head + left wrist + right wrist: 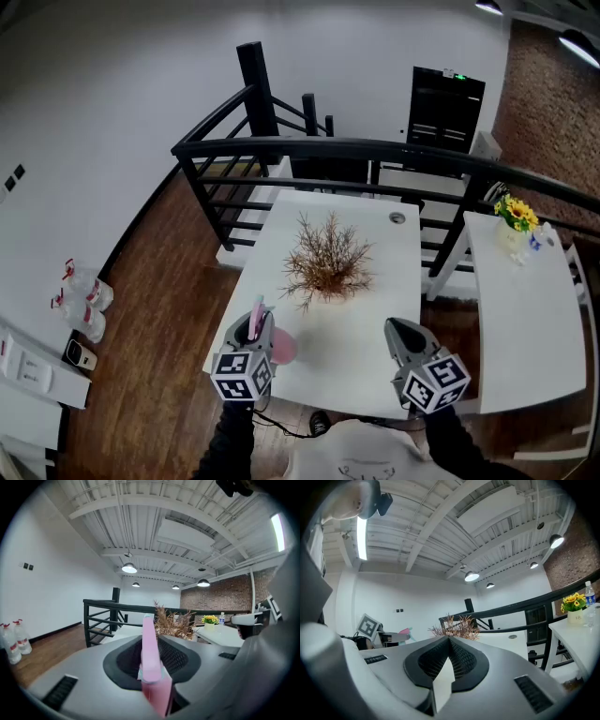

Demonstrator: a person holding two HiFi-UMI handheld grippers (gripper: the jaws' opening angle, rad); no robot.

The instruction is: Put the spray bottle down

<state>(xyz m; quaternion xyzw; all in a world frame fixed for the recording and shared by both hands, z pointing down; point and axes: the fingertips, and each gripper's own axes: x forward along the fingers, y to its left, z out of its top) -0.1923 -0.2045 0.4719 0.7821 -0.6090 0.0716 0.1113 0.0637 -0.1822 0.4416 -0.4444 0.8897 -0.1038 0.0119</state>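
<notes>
A pink spray bottle [151,667] stands upright between the jaws of my left gripper [150,639], which is shut on it. In the head view the spray bottle [281,347] shows pink beside the left gripper [255,323], over the near left part of the white table [375,281]. My right gripper [394,325] hovers over the table's near right edge. Its jaws [449,640] are shut tip to tip, with nothing between them. The right gripper view also catches the spray bottle's pink top [404,632] off to its left.
A dried brown plant [326,261] stands in the middle of the table. A black railing [375,150] runs behind the table. A second white table [525,319] at the right carries yellow flowers [517,214]. Several bottles [84,300] stand on the wooden floor at the left.
</notes>
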